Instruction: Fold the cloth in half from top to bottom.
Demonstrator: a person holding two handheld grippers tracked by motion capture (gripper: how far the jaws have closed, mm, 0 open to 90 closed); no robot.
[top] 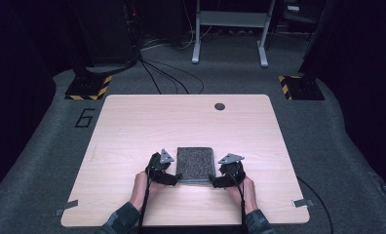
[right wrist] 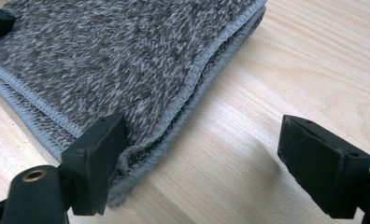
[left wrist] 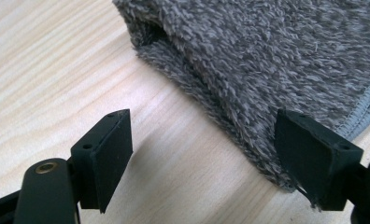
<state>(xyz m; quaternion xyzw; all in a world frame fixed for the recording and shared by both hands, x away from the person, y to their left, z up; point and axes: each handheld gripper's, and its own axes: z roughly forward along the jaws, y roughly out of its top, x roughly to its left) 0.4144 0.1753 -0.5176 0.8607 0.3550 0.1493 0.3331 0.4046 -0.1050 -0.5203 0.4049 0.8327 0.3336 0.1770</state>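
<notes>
Folded grey towel (top: 196,165) lying flat on the wooden bench (top: 181,122), near the bench's 6 o'clock edge and about midway across its width. In the high view the left claw (top: 170,179) sits at the towel's 8 o'clock corner and the right claw (top: 217,181) at its 4 o'clock corner; each is carried by a hand entering from the 6 o'clock side of the view, left hand (top: 141,190) and right hand (top: 245,191).

Left claw (left wrist: 202,163), own view: jaws stand wide. The towel's (left wrist: 267,60) near corner reaches in from 1 o'clock and lies against the inner face of the jaw at 4 o'clock; the jaw at 8 o'clock stands over bare wood, well apart from the fabric. Nothing is pinched.

Right claw (right wrist: 199,163), own view: jaws stand wide. The towel (right wrist: 108,60) fills the 11 o'clock part of the view, its stitched hem doubled at the edge. The jaw at 8 o'clock rests at the towel's corner; the jaw at 4 o'clock stands over bare bench, apart from the cloth. Nothing is pinched.

A round dark grommet (top: 220,106) is set in the bench towards 12 o'clock.
</notes>
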